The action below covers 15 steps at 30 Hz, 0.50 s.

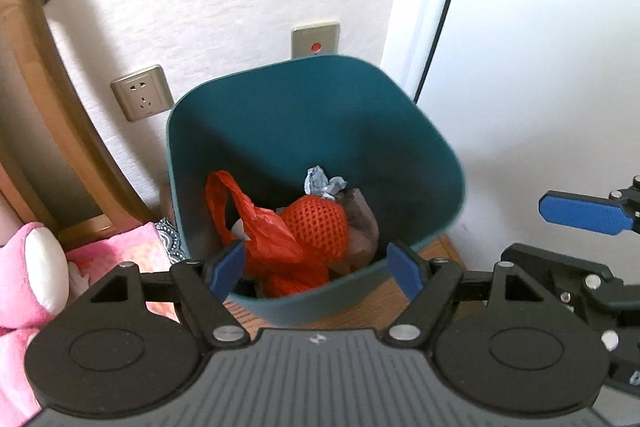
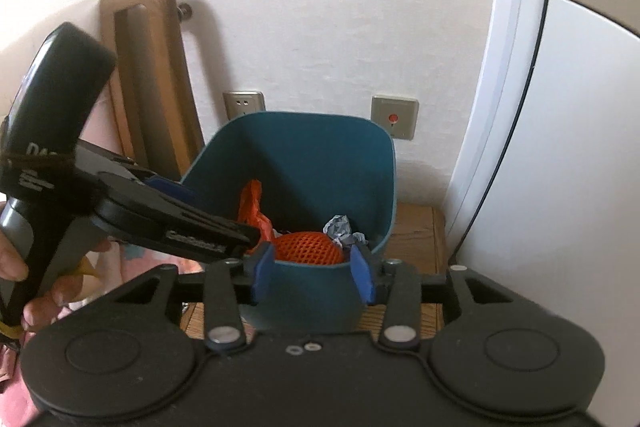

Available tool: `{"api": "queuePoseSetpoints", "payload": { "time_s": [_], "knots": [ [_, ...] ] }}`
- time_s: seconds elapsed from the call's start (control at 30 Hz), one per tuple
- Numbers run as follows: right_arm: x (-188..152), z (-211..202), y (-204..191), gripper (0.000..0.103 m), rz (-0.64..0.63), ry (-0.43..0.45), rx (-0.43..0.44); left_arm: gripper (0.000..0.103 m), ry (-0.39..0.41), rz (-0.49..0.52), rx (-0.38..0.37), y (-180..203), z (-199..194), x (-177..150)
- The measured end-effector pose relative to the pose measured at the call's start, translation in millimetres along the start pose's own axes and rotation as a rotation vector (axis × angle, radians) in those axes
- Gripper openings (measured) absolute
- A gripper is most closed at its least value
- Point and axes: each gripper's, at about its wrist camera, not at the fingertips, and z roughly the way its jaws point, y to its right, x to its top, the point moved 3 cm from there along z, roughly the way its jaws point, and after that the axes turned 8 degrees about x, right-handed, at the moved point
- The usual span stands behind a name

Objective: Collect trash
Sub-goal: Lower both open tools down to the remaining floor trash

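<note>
**Item: trash in teal bin, both tools above it**

Orange plastic bag [image 1: 256,227], mesh ball [image 1: 316,223] and crumpled paper [image 1: 324,181] are lying inside the teal bin [image 1: 320,115], ahead of and below the left hand-held gripper [image 1: 316,265] and right hand-held gripper [image 2: 314,275]. Both are standing released, grasping nothing; the left is sitting nearer, directly over the bin's mouth.

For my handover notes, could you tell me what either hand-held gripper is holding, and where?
Nothing: both the left and right stand open above the bin.

Teal bin [image 1: 304,115] w/ orange bag [image 1: 272,231], mesh ball [image 1: 316,223], crumpled paper [image 1: 322,183], left gripper [image 1: 318,267] jaws apart, empty
</note>
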Motion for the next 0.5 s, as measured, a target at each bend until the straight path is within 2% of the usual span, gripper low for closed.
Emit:
{"api": "queuePoseSetpoints", "payload": {
  "time_s": [0.2, 0.5],
  "knots": [
    [-16.5, -30.8, 0.7, 0.048, -0.007, 0.025, 0.019, 0.077, 0.039, -0.044, 0.019, 2.2, -36.2, -22.7],
    [-57.0, -73.2, 5.3, 0.064, 0.017, 0.066, 0.105, 0.080, 0.067, -0.144, 0.083, 18.7, -76.0, -72.9]
  ]
}}
